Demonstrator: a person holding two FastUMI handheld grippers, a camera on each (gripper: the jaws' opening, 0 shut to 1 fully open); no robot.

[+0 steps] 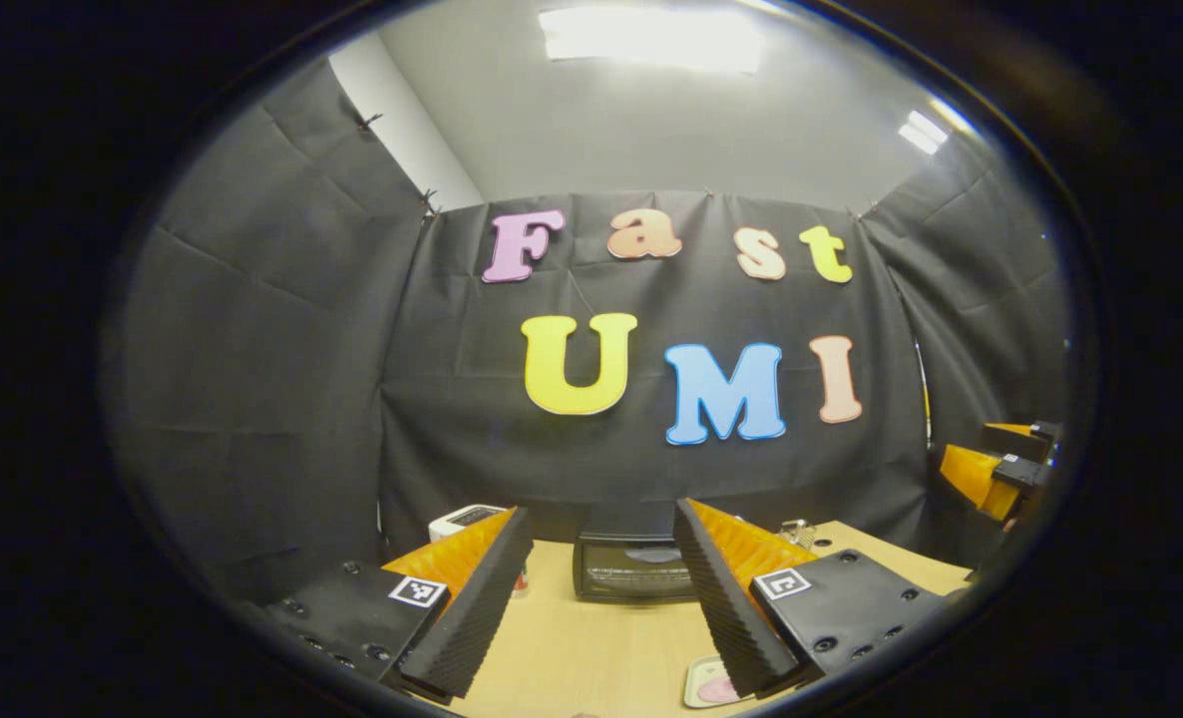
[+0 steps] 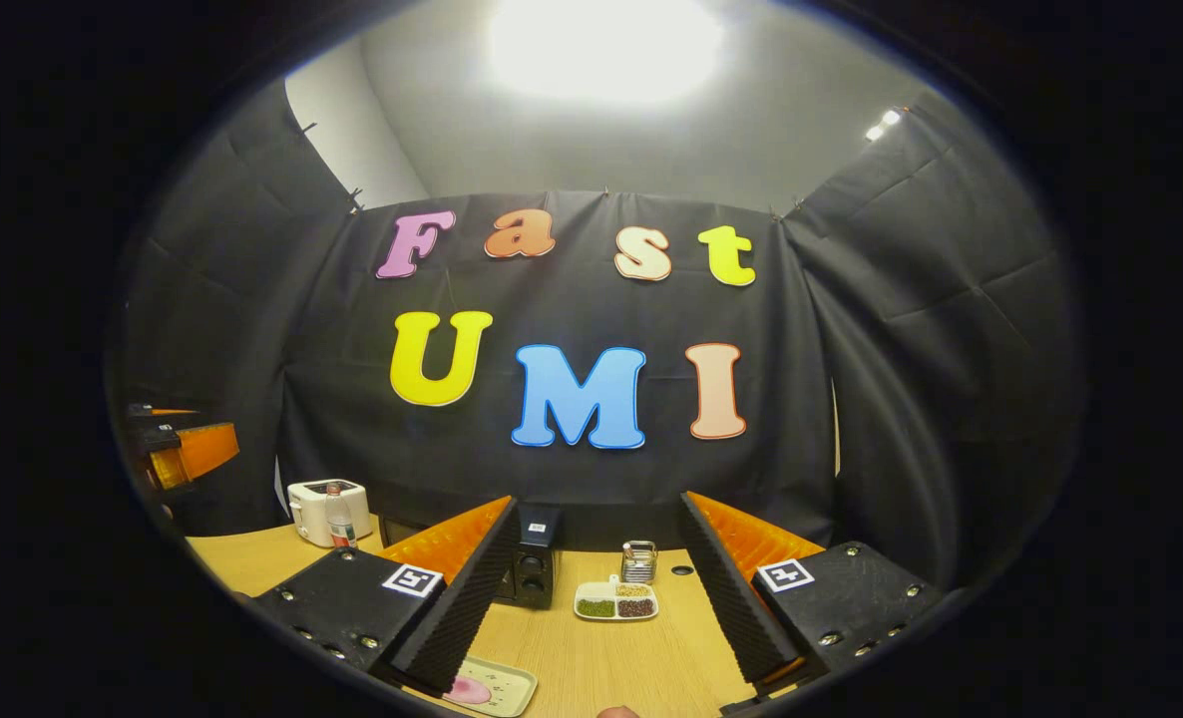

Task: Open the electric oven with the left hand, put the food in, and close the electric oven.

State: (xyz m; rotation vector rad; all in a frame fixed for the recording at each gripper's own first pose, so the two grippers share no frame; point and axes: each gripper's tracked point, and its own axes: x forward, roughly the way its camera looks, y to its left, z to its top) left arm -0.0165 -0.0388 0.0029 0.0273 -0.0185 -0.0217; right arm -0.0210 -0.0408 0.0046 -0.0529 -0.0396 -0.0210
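Wooden bench (image 1: pixel 591 638) carries one electric oven (image 1: pixel 631 566), door shut, framed between the wide-spread left hand-held gripper (image 1: pixel 601 598). Right hand-held gripper (image 2: pixel 591 598) (equally wide, holding nothing) faces one sectioned dish (image 2: pixel 615 601), one toaster (image 2: pixel 327 511), one tray (image 2: pixel 497 686).

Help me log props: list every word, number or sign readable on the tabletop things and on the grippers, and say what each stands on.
None can be read.
Oven door: faint print, too blurred to read.
Bottle label: too small to read.
Left gripper and right gripper: square black-and-white markers, which are patterns, not words.
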